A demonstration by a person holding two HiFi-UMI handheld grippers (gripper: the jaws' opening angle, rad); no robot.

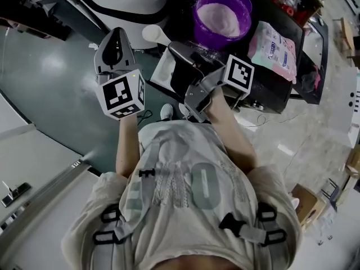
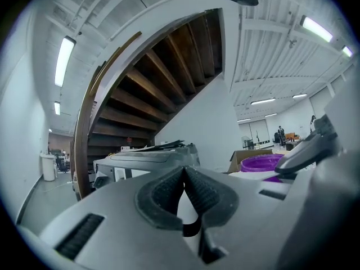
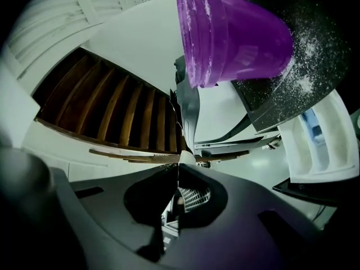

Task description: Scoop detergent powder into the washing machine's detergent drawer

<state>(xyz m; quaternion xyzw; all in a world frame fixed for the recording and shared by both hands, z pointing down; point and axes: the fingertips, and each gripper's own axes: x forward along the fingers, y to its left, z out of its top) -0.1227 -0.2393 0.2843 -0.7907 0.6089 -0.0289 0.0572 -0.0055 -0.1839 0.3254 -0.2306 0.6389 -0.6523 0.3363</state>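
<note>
A purple tub (image 1: pixel 222 16) of white detergent powder stands on the washing machine's black top (image 1: pixel 270 80). Below it the white detergent drawer (image 1: pixel 163 72) is pulled out. My right gripper (image 1: pixel 173 46) is over the drawer, shut on the handle of a white scoop (image 1: pixel 153 34) whose bowl sticks out to the left. In the right gripper view the tub (image 3: pixel 236 35) is above the shut jaws (image 3: pixel 179 165), the scoop (image 3: pixel 185 157) shows at their tip, and the drawer (image 3: pixel 315 145) is on the right. My left gripper (image 1: pixel 116 34) hangs left of the machine, shut and empty (image 2: pixel 184 169).
Spilled powder (image 3: pixel 306 66) dusts the black top. A pink and white detergent bag (image 1: pixel 274 46) lies right of the tub. Green floor (image 1: pixel 50 77) lies to the left, a wooden staircase (image 2: pixel 163 77) stands ahead, and a cardboard box (image 1: pixel 306 204) sits at lower right.
</note>
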